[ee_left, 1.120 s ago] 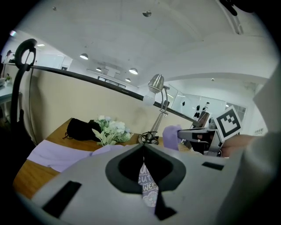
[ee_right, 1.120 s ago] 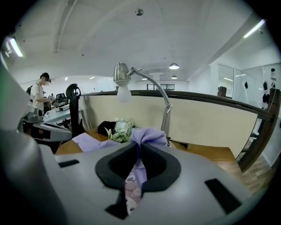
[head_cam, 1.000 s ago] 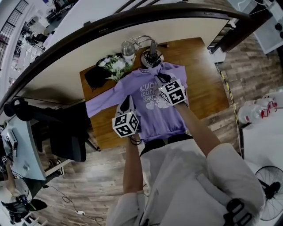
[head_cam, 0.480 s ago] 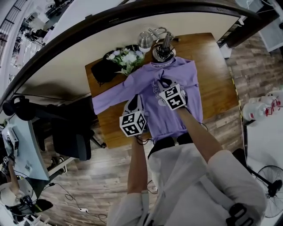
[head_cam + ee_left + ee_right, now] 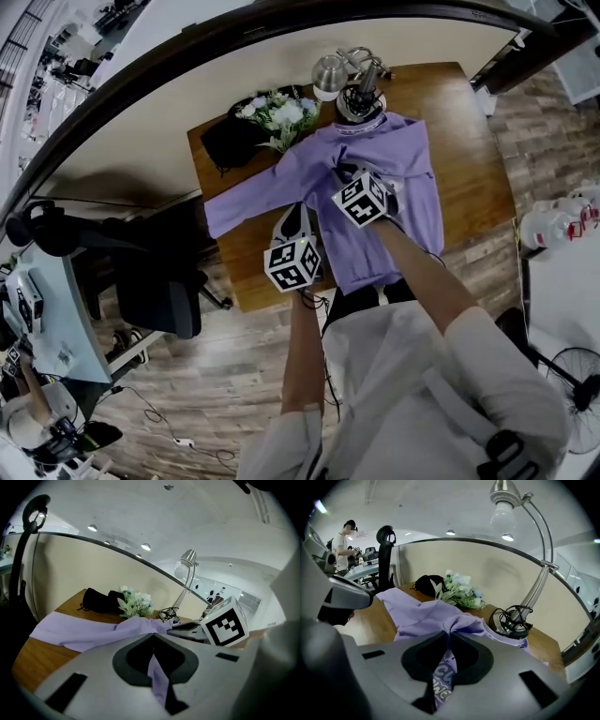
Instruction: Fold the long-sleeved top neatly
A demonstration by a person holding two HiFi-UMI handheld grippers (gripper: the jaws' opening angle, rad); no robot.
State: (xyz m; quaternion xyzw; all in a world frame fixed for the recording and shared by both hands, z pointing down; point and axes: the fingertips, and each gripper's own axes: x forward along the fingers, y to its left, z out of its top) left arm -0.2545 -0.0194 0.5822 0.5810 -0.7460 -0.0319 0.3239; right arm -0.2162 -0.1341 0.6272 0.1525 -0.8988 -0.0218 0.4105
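The purple long-sleeved top [image 5: 398, 178] lies front up on the wooden table [image 5: 473, 141], its collar towards the desk lamp [image 5: 361, 94] at the far edge. Both claws are clenched on it. The left gripper [image 5: 152, 641] pinches a thin ridge of the purple cloth on the side where the left sleeve [image 5: 248, 197] begins, and the right gripper [image 5: 449, 644] nips a bunch of fabric over the chest, with part of the printed lettering showing between its jaws and a ribbed edge puckered just ahead of them.

From where I stand the fold looks barely begun. The left sleeve runs out flat and long to the table's left edge, close by the flowers [image 5: 277, 112] and a black pouch [image 5: 230, 141], so it has yet to come in. The right side of the body looks straighter, as if that sleeve may already be drawn across the front, though I cannot be sure. The hem hangs at the near edge, and the body has not been doubled over, so most of the folding is left
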